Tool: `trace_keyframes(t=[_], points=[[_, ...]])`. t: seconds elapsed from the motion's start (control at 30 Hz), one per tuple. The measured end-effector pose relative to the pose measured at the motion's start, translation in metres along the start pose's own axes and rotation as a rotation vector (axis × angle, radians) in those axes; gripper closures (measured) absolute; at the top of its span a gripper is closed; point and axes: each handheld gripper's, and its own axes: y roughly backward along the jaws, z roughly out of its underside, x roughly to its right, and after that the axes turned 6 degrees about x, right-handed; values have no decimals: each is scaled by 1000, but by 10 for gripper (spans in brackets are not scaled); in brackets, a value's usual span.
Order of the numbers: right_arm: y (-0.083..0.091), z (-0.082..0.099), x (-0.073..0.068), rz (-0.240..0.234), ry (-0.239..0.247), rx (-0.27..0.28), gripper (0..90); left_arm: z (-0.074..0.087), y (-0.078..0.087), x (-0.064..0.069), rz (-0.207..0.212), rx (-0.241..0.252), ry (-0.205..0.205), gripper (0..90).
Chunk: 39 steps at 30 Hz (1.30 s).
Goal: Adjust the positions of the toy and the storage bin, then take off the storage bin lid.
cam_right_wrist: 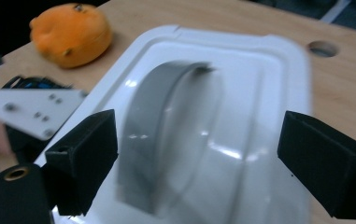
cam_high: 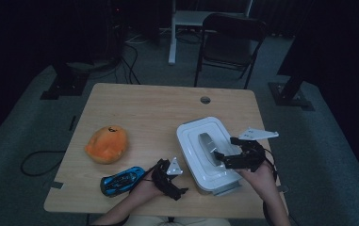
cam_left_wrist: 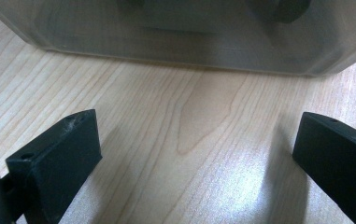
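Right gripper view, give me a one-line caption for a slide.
Open right gripper poised over the grey handle of a white box lid, with an orange plush toy on the wooden table behind.

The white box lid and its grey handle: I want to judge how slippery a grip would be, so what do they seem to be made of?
The white lid looks like hard, glossy plastic: smooth moulded edges with bright light glints. The grey handle also looks like plastic, smooth with a duller sheen; blur leaves its texture uncertain. The right gripper is open around the handle, so both would likely feel slick.
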Motion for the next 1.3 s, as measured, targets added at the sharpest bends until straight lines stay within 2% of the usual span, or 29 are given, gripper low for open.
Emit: trace_keyframes(t=[0.1, 0.13, 0.2, 0.37, 0.7, 0.77, 0.9, 1.3], points=[[-2, 2, -6, -5, 12, -10, 154, 0, 0, 0, 0, 0, 0, 15], [-4, 3, -11, 18, 29, -16, 186, 0, 0, 0, 0, 0, 0, 15], [-5, 3, -14, 19, 30, -17, 216, 0, 0, 0, 0, 1, 1, 15], [-9, 4, -16, 16, 17, -32, 238, 0, 0, 0, 0, 1, 1, 15], [-15, 6, -19, 17, 28, -61, 290, 0, 0, 0, -1, 1, 2, 15], [-15, 7, -21, 38, 42, -60, 342, 0, 0, 0, -1, 2, 2, 15], [-15, 7, -22, 46, 39, -62, 388, 0, 0, 0, -1, 1, 2, 15], [-16, 8, -26, 19, 35, -87, 515, 0, 0, 0, -1, 0, 2, 15]])
